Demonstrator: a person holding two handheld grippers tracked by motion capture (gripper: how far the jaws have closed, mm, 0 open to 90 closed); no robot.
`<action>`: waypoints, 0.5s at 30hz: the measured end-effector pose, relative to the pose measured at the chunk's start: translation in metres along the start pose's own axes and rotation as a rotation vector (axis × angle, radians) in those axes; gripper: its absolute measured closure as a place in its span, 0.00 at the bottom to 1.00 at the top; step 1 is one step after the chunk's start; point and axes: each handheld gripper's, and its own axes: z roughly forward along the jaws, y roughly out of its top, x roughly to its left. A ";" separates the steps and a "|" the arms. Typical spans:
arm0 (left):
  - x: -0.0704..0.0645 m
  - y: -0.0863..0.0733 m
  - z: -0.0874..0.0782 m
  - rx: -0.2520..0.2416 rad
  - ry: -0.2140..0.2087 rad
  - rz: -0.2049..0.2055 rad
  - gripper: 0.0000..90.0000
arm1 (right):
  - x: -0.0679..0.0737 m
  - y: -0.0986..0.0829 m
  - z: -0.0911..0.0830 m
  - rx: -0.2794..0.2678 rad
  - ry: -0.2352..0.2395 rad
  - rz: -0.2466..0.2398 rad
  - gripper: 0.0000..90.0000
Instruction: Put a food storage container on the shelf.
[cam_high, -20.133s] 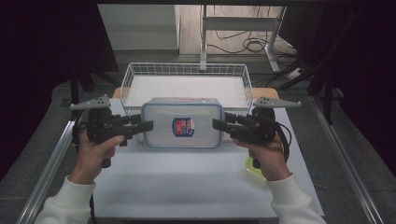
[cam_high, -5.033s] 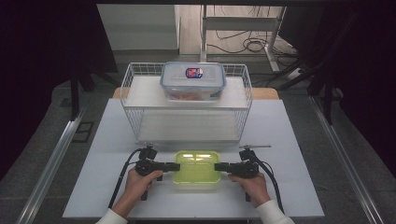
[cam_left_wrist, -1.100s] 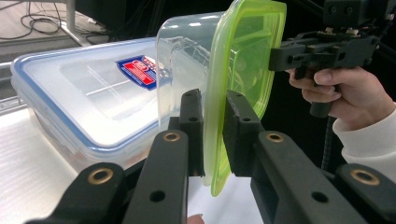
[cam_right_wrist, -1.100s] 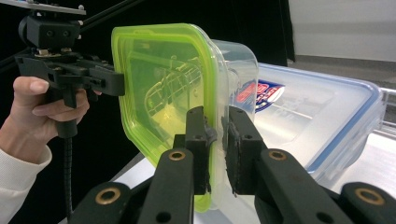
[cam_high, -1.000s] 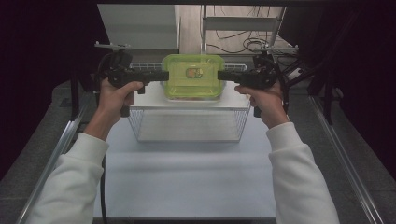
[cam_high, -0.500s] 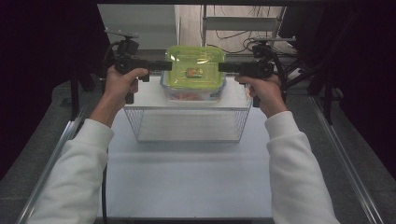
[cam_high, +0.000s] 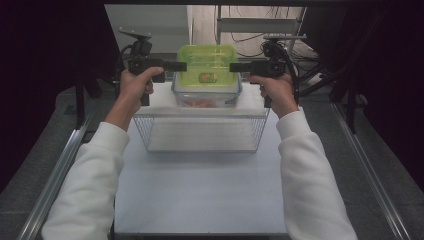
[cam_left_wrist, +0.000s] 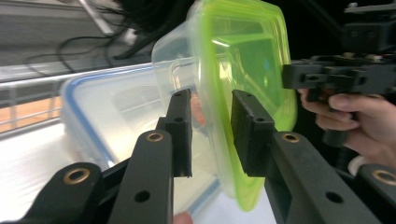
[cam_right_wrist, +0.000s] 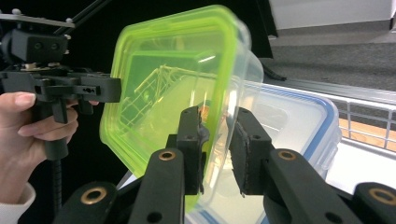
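Observation:
A clear container with a green lid (cam_high: 207, 65) sits level on top of a larger clear container with a blue rim (cam_high: 207, 100); reddish food shows inside. My left gripper (cam_high: 180, 66) is shut on the green lid's left rim, and my right gripper (cam_high: 235, 66) is shut on its right rim. In the left gripper view the jaws of my left gripper (cam_left_wrist: 211, 135) straddle the green-lidded container (cam_left_wrist: 243, 70) above the blue-rimmed container (cam_left_wrist: 107, 116). The right gripper view shows my right gripper (cam_right_wrist: 217, 149) clamped on the green-lidded container's (cam_right_wrist: 168, 93) edge, over the blue-rimmed container (cam_right_wrist: 294, 126).
The two containers stand on a white platform (cam_high: 160, 102) at the back of a wire basket (cam_high: 200, 135). A white table (cam_high: 200, 190) lies in front of the basket. Metal rails run along both sides, with cables and dark curtains behind.
Both grippers have carried the green-lidded container away from the person and down, from above the basket onto the blue-rimmed container. The arms are stretched further forward.

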 end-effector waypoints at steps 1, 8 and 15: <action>0.000 0.000 0.000 -0.002 0.002 -0.006 0.77 | -0.001 -0.001 0.001 -0.006 0.001 0.006 0.81; 0.003 0.000 0.005 0.011 0.029 -0.023 0.64 | -0.005 -0.003 0.006 -0.003 0.002 0.043 0.71; 0.002 -0.001 0.014 0.010 0.052 -0.008 0.44 | 0.000 -0.005 0.009 0.003 -0.027 0.037 0.59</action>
